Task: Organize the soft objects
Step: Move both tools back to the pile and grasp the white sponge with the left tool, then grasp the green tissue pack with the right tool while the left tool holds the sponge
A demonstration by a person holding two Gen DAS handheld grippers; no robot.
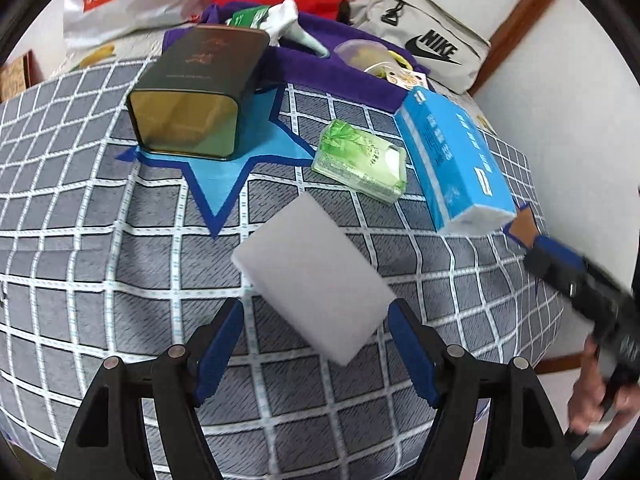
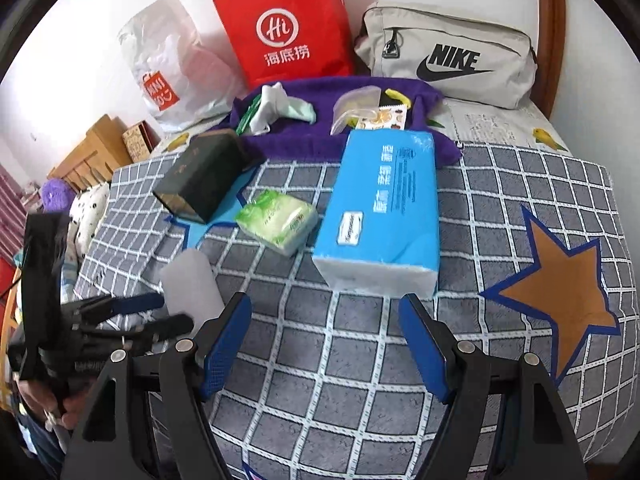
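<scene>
Checked bedspread [image 2: 360, 360] takes up most of the shot. The blue tissue pack [image 2: 384, 208] is my landmark: dark tin [image 1: 196, 92] sits well left of it on a blue star, green tissue packet [image 1: 360, 162] just left of it. White sponge [image 1: 312, 280] lies nearer, between the spread-wide left gripper [image 1: 316, 344] fingers, not gripped. Right gripper [image 2: 326, 340] is released too, just in front of the pack.

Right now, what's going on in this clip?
A person is sorting soft items on a checked bedspread, one hand-held gripper in each hand. The left hand-held gripper is open around the near end of a white sponge, not yet closed. The right hand-held gripper is open, just short of a blue tissue pack. A green tissue packet lies untouched between them.
</scene>
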